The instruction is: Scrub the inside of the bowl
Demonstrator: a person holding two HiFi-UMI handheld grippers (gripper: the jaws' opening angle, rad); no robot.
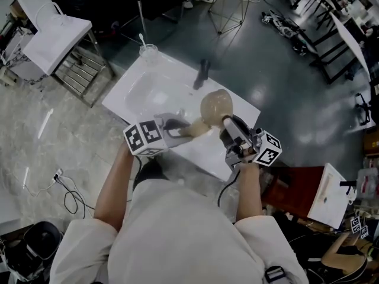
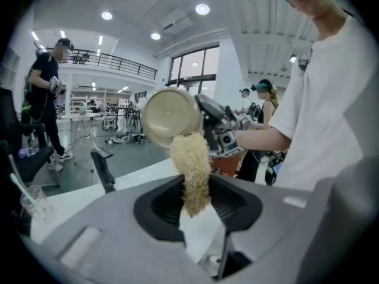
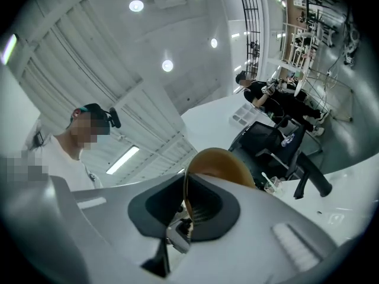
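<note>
A tan bowl is held up on its side over the white table, its pale inside turned toward the left gripper. My right gripper is shut on the bowl's rim, which runs as a thin edge between the pads. My left gripper is shut on a beige fibrous scrubber. The scrubber's far end reaches the bowl's lower rim. The rest of the bowl bulges beyond the right gripper's jaws.
A clear glass with a spoon stands at the table's far corner, and a black upright tool stands near the far edge. A white chair is at the left, a red box at the right. People stand in the background.
</note>
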